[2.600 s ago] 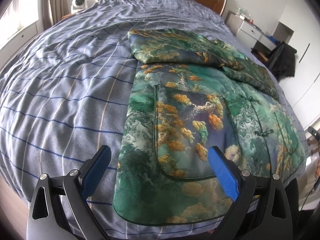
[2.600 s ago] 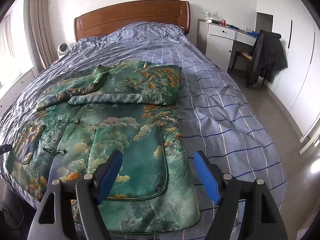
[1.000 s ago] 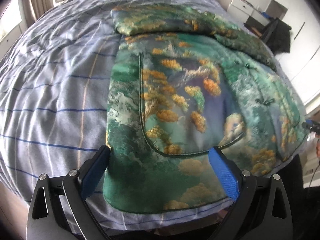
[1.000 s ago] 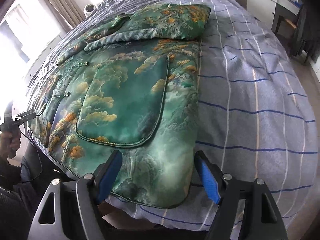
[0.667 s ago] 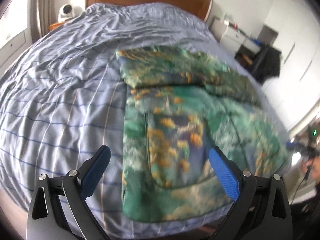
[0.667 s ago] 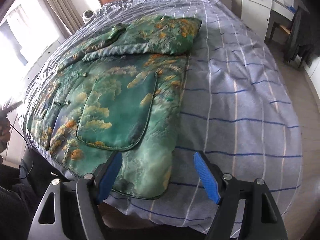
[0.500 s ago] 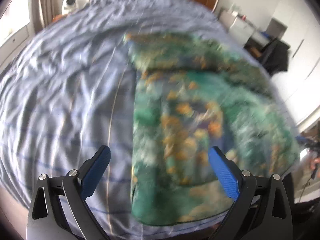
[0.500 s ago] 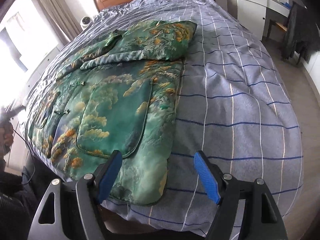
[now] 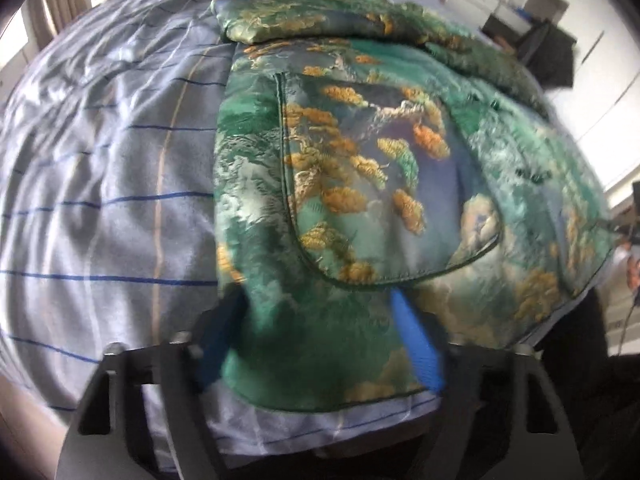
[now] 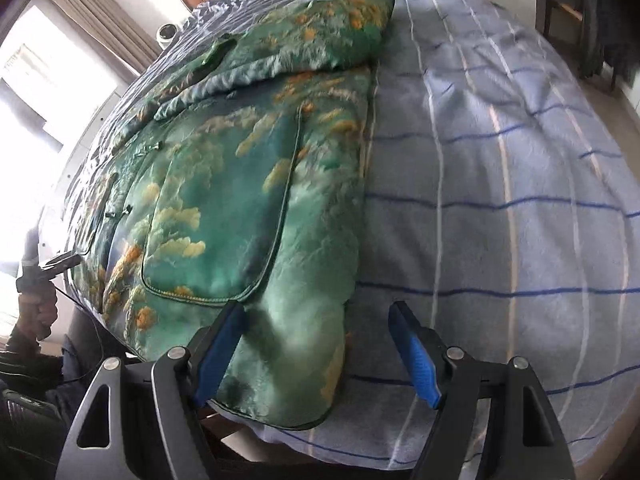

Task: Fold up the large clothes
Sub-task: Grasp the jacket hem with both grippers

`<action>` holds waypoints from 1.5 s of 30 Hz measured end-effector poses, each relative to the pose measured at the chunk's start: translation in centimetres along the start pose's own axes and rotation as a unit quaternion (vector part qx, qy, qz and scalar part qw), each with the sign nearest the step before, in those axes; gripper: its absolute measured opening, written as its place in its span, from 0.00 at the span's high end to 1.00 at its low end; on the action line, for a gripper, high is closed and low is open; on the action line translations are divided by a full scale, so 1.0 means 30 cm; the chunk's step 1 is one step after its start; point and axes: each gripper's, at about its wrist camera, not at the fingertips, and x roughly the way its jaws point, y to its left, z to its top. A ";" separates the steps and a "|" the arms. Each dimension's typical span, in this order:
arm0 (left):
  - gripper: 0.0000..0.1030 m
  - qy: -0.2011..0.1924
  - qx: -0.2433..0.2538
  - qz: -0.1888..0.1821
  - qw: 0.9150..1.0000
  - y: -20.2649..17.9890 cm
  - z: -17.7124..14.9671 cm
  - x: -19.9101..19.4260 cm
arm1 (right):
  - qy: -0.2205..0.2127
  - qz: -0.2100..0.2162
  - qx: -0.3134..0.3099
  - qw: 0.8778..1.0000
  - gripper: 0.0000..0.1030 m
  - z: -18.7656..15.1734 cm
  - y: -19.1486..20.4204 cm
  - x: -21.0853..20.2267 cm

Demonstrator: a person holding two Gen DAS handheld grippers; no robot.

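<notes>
- Jacket [image 9: 360,184]: padded green brocade, orange motifs, curved pocket, on striped bedspread [image 9: 100,200].
- Left gripper [image 9: 320,344]: jaws closing around near hem.
- Right gripper [image 10: 316,350]: jaws spread astride hem corner.

No text, label, brand, number or sign can be read in either view.
</notes>
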 end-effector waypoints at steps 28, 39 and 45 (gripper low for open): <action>1.00 -0.010 -0.079 -0.031 0.996 0.119 -0.210 -0.484 | 0.003 0.111 0.015 0.994 0.88 -0.169 0.129 -0.310; 0.50 -0.059 -0.085 -0.080 0.991 0.193 0.009 -0.374 | -0.081 0.151 -0.002 0.985 0.88 0.120 0.140 -0.372; 0.28 0.012 -0.087 -0.067 0.994 0.190 -0.084 -0.141 | -0.097 0.135 -0.019 0.986 0.88 0.125 0.165 -0.411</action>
